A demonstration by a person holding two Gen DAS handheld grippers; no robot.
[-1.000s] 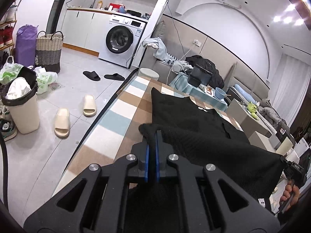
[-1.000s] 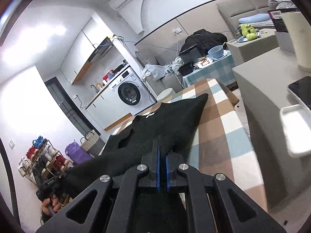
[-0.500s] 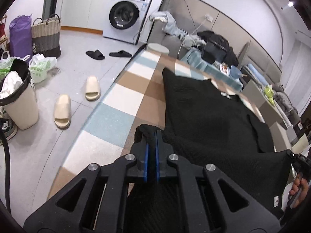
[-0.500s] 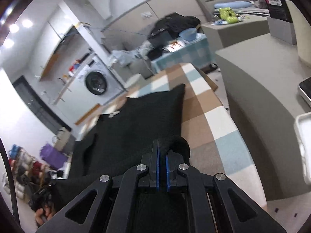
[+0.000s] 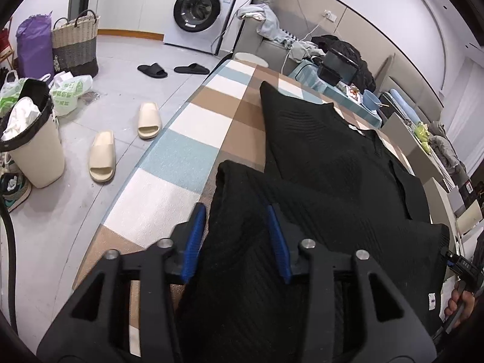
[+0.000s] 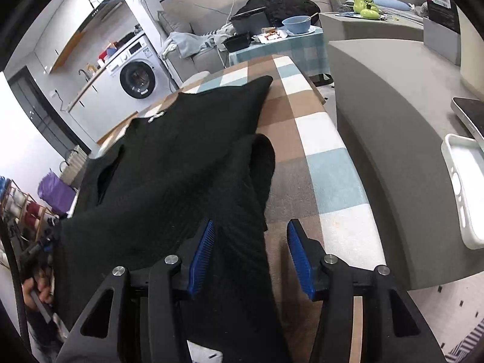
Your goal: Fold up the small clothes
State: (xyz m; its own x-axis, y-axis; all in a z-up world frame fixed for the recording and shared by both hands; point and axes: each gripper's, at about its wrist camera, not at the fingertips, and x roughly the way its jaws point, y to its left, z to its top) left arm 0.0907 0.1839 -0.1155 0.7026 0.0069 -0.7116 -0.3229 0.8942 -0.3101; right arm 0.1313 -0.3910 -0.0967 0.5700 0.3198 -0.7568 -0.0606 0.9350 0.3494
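A black knit garment [image 5: 326,163] lies spread on the checked table [image 5: 193,139], its near edge folded forward over the rest. My left gripper [image 5: 234,219] is open, its blue pads either side of the folded corner, which lies loose between them. In the right wrist view the same garment [image 6: 181,151] lies on the table [image 6: 320,157]. My right gripper [image 6: 251,236] is open, and the other folded corner lies by its left pad.
Left of the table the floor holds beige slippers [image 5: 103,157], a bin [image 5: 30,139], bags and a basket [image 5: 75,42]. A grey counter [image 6: 393,139] with a white tray [image 6: 466,187] stands right of the table. A washing machine [image 5: 196,12] is behind.
Both grippers carried the near edge forward over the garment, lowered it and opened. The fabric now lies loose on the garment.
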